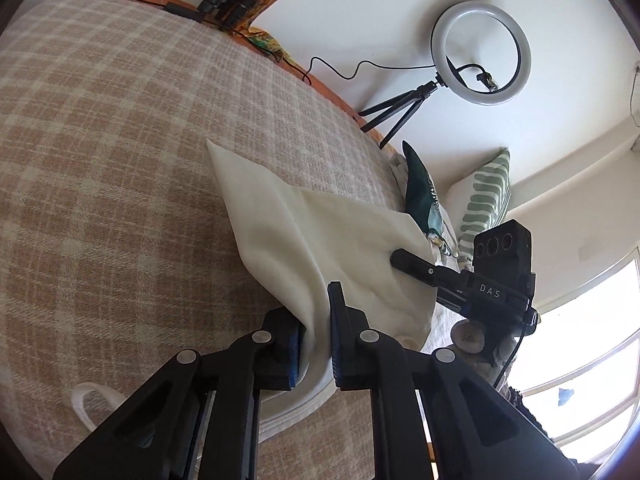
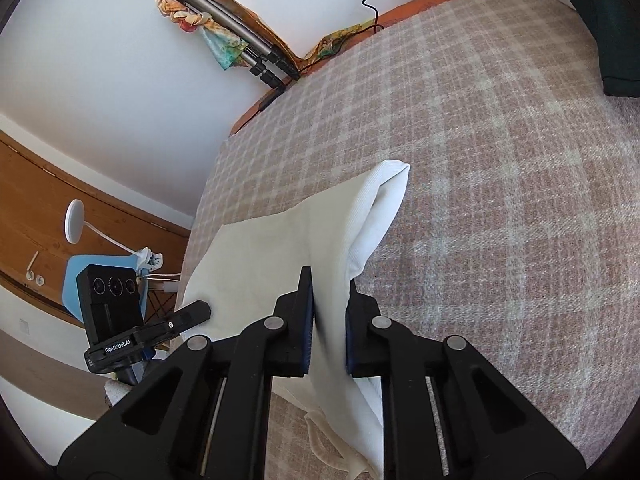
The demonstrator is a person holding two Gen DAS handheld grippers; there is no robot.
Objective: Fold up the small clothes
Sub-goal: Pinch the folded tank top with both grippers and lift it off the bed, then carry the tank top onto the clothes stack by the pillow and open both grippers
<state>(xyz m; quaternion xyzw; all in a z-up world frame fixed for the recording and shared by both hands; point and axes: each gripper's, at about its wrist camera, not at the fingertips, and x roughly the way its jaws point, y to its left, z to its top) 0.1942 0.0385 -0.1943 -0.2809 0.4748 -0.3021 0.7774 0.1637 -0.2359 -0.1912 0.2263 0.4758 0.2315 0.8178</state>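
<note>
A small cream-white garment (image 1: 304, 236) lies partly lifted over a tan checked blanket (image 1: 100, 160). My left gripper (image 1: 316, 344) is shut on one bunched edge of it, cloth pinched between the blue pads. The right gripper (image 1: 404, 260) shows at the garment's right side in that view, clamped on the other edge. In the right wrist view my right gripper (image 2: 330, 320) is shut on a fold of the same garment (image 2: 280, 248), which hangs between the fingers. The left gripper (image 2: 196, 312) shows at the cloth's left edge. A ribbed hem (image 2: 384, 184) points away.
The checked blanket (image 2: 500, 200) covers a bed. A ring light on a tripod (image 1: 480, 52) stands at the wall. Patterned cushions (image 1: 484, 196) lie at the bed's right end. A folded tripod (image 2: 240, 48) leans on the wall. A dark cushion (image 2: 600, 20) sits at the top right.
</note>
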